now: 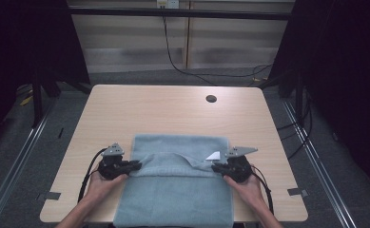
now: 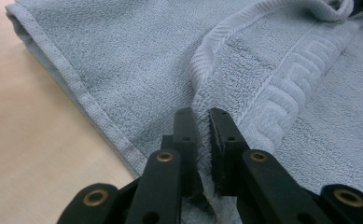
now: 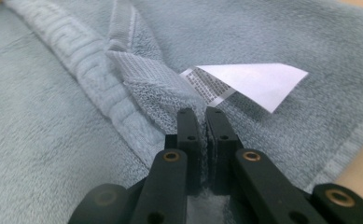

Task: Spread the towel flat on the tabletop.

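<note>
A light blue towel [image 1: 178, 185] lies on the wooden table [image 1: 163, 109], its near part hanging over the front edge. A folded flap with a patterned hem [image 2: 291, 88] lies across its middle. My left gripper [image 1: 136, 166] is at the towel's left edge, shut on the flap's corner [image 2: 202, 116]. My right gripper [image 1: 215, 167] is at the towel's right edge, shut on the other corner [image 3: 170, 88]. A white care label [image 3: 258, 81] sticks out just beyond the right jaws. A hand holds each gripper.
A round cable hole [image 1: 211, 99] is in the table's far right part. Bare wood [image 2: 34, 154] lies left of the towel. Black cables [image 1: 187, 66] run over the floor behind the table, and dark curtains stand on both sides.
</note>
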{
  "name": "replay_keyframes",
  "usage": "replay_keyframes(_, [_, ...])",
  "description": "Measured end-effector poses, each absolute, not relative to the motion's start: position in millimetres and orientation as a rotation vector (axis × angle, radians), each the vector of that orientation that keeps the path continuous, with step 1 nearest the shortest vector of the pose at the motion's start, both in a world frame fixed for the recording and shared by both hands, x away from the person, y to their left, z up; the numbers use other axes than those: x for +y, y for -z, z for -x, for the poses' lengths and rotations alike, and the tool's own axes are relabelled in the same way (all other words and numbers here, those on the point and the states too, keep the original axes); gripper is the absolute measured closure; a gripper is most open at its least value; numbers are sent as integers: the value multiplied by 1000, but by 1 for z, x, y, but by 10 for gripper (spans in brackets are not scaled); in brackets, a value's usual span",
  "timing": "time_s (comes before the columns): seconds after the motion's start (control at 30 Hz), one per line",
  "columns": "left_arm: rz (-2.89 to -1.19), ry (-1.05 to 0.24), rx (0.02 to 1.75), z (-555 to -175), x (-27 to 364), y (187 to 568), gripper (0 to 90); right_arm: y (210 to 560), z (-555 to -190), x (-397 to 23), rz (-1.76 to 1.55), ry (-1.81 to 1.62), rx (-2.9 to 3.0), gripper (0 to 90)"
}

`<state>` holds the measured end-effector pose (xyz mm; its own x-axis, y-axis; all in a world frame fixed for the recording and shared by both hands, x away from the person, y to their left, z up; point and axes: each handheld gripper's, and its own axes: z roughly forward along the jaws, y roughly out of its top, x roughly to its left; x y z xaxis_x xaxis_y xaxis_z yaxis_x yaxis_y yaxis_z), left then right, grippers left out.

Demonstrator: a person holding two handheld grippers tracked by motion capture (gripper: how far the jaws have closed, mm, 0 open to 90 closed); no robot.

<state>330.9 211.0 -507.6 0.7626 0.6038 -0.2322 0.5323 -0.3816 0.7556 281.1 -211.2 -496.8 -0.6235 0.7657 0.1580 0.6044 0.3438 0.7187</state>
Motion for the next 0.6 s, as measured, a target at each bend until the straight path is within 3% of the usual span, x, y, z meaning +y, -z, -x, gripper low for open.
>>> replay_keyframes(0.6, [-2038, -198, 944, -415, 209, 509, 824, 501, -389, -199, -1345, -1099, 2293, 866])
